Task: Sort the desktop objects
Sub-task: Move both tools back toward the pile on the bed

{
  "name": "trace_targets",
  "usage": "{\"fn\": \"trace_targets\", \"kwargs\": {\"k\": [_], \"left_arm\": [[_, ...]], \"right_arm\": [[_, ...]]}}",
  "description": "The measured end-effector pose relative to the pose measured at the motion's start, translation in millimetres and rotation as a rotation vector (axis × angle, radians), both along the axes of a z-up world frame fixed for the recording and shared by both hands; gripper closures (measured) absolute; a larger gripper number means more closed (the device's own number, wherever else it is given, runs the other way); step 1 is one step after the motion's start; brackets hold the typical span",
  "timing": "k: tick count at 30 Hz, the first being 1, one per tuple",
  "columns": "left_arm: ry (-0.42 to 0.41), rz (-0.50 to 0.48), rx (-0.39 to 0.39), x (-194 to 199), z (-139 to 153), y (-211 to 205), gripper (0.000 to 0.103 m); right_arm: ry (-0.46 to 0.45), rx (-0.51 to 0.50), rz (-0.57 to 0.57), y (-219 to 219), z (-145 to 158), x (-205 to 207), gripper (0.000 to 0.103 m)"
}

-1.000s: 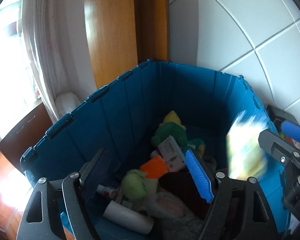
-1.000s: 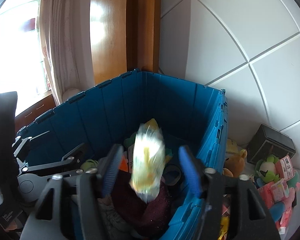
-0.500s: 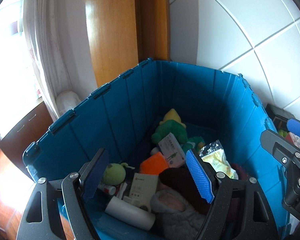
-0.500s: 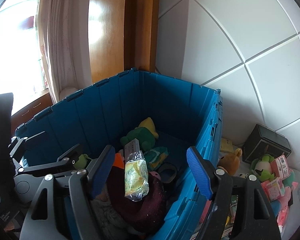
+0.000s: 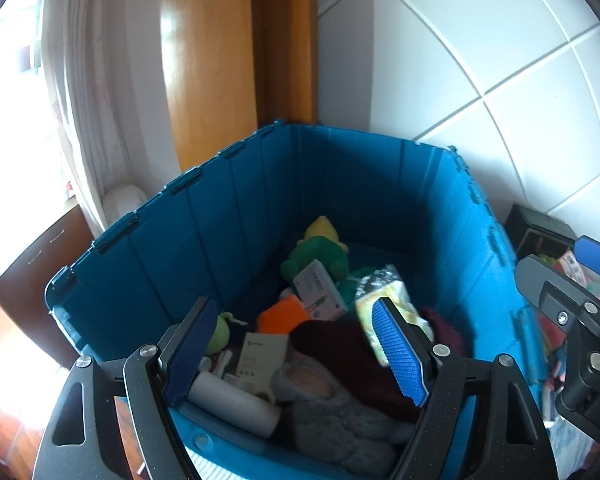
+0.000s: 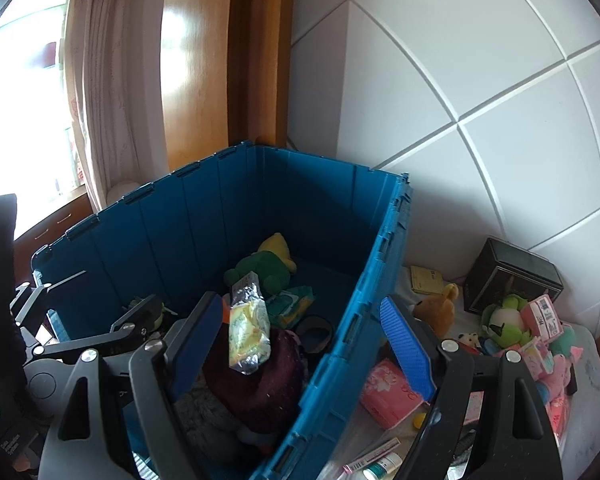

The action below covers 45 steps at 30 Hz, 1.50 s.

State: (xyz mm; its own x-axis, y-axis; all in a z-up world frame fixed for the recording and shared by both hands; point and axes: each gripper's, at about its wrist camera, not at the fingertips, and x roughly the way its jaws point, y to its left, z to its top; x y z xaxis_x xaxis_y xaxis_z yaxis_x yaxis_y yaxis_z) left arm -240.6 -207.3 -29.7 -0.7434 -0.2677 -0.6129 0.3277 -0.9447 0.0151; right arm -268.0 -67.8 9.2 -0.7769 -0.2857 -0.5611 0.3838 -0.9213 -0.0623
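Half the snack packet (image 5: 384,300) hides behind the left gripper (image 5: 296,350).

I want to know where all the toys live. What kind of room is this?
Probably a room in a home, perhaps a bedroom. A pale curtain hangs by a bright window, beside a wooden door frame and white panelled wall. Soft toys fill the big blue plastic crate.
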Motion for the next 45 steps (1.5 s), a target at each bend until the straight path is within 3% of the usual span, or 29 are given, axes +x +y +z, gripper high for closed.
{"fn": "trace_targets", "kwargs": {"k": [11,25,30,36,45], "left_arm": [[0.032,-0.119,-0.027,15,14,78,0.023],[0.011,-0.350,-0.064,13,8,259,0.023],[-0.061,-0.412,-0.063,4,-24,324,0.023],[-0.193,-0.450,-0.042,-7,-88,385,0.023],[-0.417,-0.451,0.010,-29,-192,409,0.023]], "right_arm": [[0.005,-0.031,-0.126,81,2,27,0.022],[-0.027,-0.080,-0.366,267,-16,56,0.022],[-0.092,-0.079,-0.436,337,-45,60,0.022],[-0.228,-0.077,-0.507,412,-107,61,0.022],[-0.436,-0.074,-0.602,478,-203,56,0.022]]}}
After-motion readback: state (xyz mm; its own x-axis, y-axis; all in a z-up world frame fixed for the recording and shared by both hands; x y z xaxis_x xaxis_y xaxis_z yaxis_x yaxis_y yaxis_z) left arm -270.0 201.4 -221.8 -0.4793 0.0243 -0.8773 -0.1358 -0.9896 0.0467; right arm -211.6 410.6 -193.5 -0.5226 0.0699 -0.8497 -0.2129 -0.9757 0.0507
